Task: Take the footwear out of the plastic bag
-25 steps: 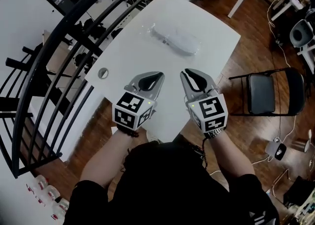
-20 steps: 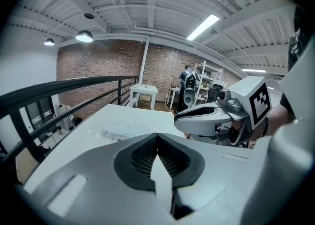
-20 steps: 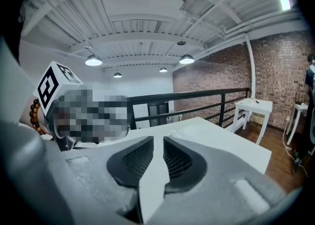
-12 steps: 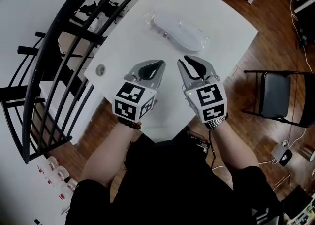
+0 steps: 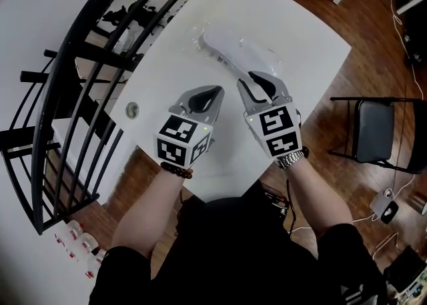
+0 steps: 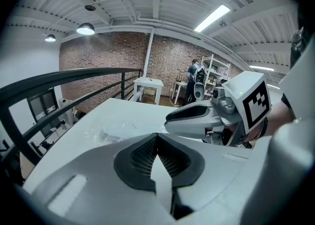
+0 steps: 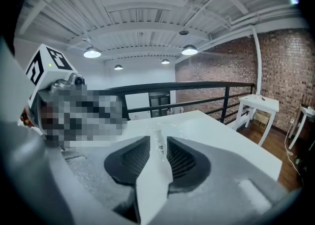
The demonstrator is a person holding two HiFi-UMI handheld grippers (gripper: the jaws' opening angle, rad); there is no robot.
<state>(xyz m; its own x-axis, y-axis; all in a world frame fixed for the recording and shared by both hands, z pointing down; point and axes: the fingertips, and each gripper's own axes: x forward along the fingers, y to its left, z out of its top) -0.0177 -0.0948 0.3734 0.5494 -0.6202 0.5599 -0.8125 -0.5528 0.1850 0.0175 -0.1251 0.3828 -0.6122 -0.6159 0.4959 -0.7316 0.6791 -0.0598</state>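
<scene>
A: So where is the work laid out?

B: On the white table (image 5: 313,37). The plastic bag (image 5: 257,60) lies flat toward its far side, probably so that both hands can come at it from the near edge.

A: And the footwear (image 5: 227,45)?

B: Inside the bag. It is a pale shoe wholly wrapped in clear film, so nothing is out yet.

A: Which tool leads?

B: The right gripper (image 5: 248,78), I judge. Its jaws have just been opening and stand apart, with the tips close to the bag's near end. A fold of film lines up with the gap in the right gripper view, but the pads press on nothing.

A: Why is the left gripper (image 5: 217,90) closed?

B: Its jaws are together and empty. It hangs beside the right one, apart from the bag. Likely it waits to pin or pull the film once the right has a hold.
</scene>
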